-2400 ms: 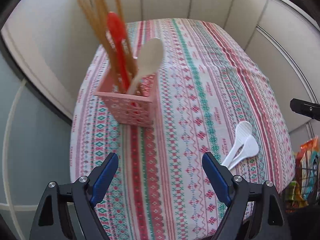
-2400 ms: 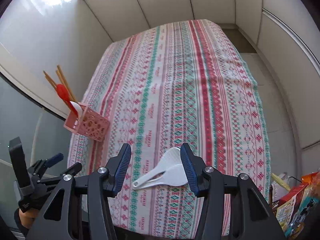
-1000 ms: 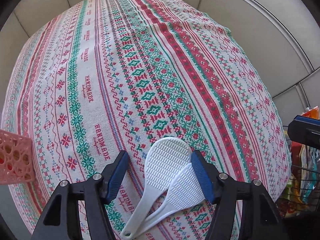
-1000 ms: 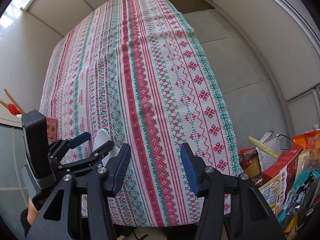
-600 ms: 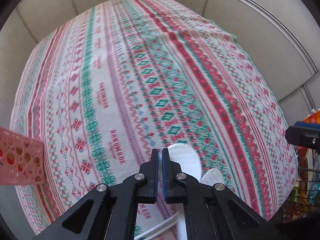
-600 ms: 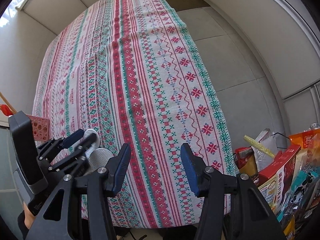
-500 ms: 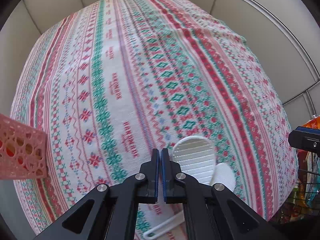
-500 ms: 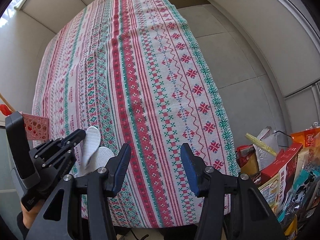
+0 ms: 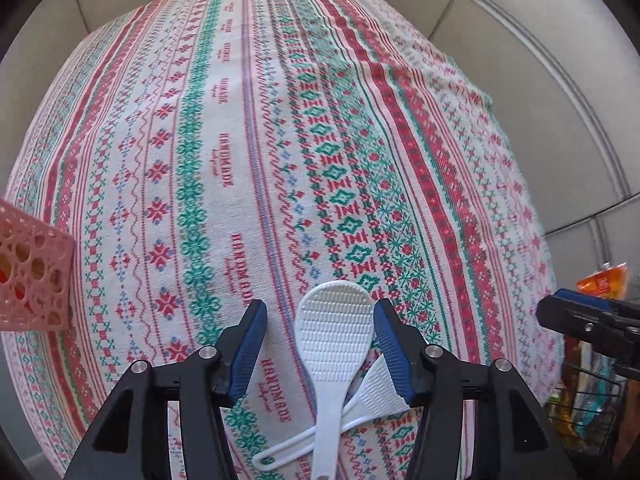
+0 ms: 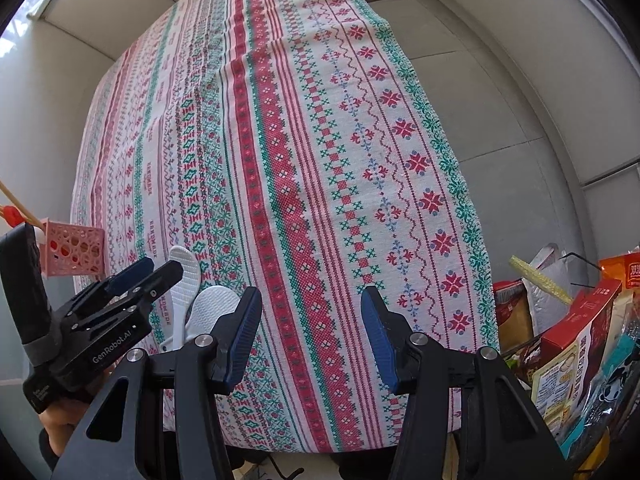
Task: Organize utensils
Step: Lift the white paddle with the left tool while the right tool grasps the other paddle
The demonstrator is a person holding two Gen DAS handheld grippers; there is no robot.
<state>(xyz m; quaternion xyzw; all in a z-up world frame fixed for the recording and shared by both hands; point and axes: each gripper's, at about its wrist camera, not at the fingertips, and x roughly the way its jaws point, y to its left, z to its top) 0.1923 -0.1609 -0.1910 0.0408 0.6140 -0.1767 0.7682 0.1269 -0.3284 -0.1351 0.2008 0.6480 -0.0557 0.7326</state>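
Opening left gripper (image 9: 320,344) jaws partly hide crossed rice paddles (image 9: 334,336).

A home dining spot: patterned tablecloth (image 9: 280,160), snack packages (image 10: 572,340) alongside.

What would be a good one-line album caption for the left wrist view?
Left claw opening around a white rice paddle crossed over a second paddle on a patterned tablecloth.

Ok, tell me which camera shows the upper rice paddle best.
The left wrist view: the upper rice paddle lies whole between the opening left gripper jaws, crossing the other paddle. The right wrist view shows only its head, behind the left gripper.
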